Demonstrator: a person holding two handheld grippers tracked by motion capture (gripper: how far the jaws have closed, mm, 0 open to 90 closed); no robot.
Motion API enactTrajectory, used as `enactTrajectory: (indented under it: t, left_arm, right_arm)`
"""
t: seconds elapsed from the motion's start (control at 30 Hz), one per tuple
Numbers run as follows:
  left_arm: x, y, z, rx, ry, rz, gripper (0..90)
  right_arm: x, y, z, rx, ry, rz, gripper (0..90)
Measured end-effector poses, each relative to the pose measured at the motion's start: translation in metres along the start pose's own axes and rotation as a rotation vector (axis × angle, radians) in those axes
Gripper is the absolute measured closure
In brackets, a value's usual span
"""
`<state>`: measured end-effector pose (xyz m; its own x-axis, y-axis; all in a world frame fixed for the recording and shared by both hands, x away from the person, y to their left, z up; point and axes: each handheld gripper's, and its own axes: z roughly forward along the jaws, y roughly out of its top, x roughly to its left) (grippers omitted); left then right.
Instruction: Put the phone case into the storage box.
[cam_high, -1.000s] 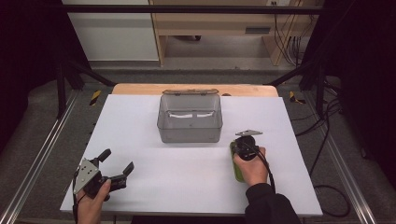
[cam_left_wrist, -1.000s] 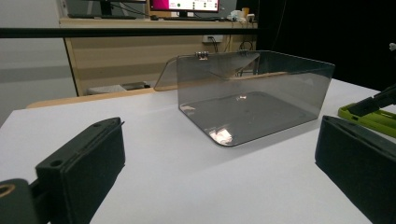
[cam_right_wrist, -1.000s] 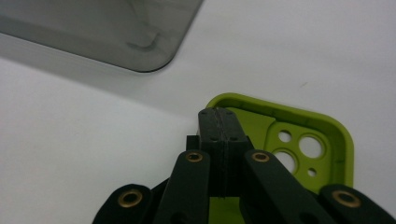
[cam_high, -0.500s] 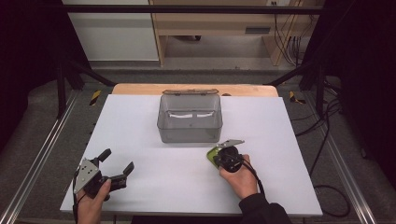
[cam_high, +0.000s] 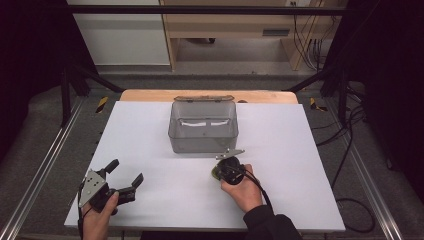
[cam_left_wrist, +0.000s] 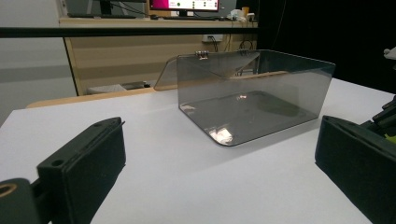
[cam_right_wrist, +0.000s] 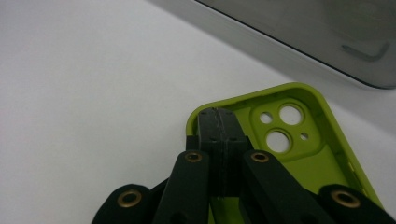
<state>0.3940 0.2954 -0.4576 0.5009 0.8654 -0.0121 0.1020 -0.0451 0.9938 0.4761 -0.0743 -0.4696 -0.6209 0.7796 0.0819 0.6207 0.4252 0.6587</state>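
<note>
High view: the left gripper (cam_high: 120, 180) rests wide apart and empty near the front-left table (cam_high: 300, 150) edge. The right gripper (cam_high: 226, 165) sits just before the clear bin (cam_high: 202, 142).

Right gripper view: jaws closed, pinching the green phone case (cam_right_wrist: 299, 154) rim.

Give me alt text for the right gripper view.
The right tool, jaws closed together, presses on the inside of a lime-green phone case lying open side up on the white table. The smoky clear box sits just beyond the case.
</note>
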Motion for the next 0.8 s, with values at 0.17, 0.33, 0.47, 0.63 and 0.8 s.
enactTrajectory:
  t: [0.17,0.33,0.47,0.63,0.8]
  left_arm:
    - [0.0,0.0,0.0,0.002,0.002,0.002,1.8]
    - [-0.001,0.0,0.0,0.005,0.001,0.007,1.8]
    - [-0.001,0.0,0.001,0.006,-0.001,0.007,1.8]
    - [0.0,0.001,0.0,0.003,0.0,0.007,1.9]
    - [0.0,0.001,0.0,-0.002,-0.002,0.004,1.9]
  right_arm:
    - [0.01,0.002,0.003,0.01,0.021,-0.017,90.0]
    - [0.027,0.008,0.008,0.018,0.039,-0.057,90.0]
    - [0.041,0.013,0.015,0.015,0.038,-0.082,90.0]
    - [0.057,0.026,0.027,0.003,0.029,-0.08,90.0]
    - [0.068,0.038,0.04,-0.01,-0.003,-0.086,90.0]
